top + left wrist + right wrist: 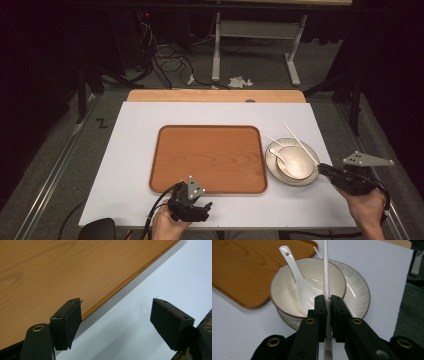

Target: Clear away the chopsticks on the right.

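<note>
L gripper (pixel 192 207) idle w/ jaws apart by tray (pixel 207 159) edge, R gripper (pixel 327 305) clamps chopstick (pixel 326 270) over bowl (pixel 287 287), prob lifting it clear

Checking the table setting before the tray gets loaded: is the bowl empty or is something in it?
Not empty: a white spoon lies in the bowl, handle over the rim. No food or liquid shows.
</note>
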The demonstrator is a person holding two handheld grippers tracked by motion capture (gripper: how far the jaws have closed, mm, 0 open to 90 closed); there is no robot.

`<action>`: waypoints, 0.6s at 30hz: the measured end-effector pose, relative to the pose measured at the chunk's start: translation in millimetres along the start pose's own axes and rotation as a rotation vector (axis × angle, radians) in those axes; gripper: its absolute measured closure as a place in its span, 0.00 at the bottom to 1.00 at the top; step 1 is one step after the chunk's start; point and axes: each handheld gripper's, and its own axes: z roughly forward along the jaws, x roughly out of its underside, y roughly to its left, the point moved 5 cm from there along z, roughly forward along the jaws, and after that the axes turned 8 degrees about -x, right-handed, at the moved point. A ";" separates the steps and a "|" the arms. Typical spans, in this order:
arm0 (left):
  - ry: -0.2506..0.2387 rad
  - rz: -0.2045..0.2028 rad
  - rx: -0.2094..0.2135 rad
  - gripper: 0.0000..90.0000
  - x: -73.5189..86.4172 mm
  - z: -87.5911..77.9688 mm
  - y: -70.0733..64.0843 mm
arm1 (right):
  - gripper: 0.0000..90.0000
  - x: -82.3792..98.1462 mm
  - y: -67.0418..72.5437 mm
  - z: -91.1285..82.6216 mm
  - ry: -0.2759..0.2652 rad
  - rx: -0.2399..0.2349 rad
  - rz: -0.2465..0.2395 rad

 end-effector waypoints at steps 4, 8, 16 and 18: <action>0.001 0.024 0.022 0.28 -5.8 5.1 -3.0 | 0.95 3.4 18.5 -2.0 0.012 -0.008 -0.007; -0.005 0.047 0.043 0.28 -12.4 9.8 -6.5 | 0.95 6.2 41.6 -1.2 0.025 -0.025 -0.033; -0.018 0.057 0.066 0.28 -18.1 11.8 -7.9 | 0.95 7.2 76.6 11.6 0.058 -0.061 -0.069; -0.016 0.056 0.067 0.28 -18.2 11.9 -7.5 | 0.95 5.5 87.8 21.5 0.073 -0.082 -0.089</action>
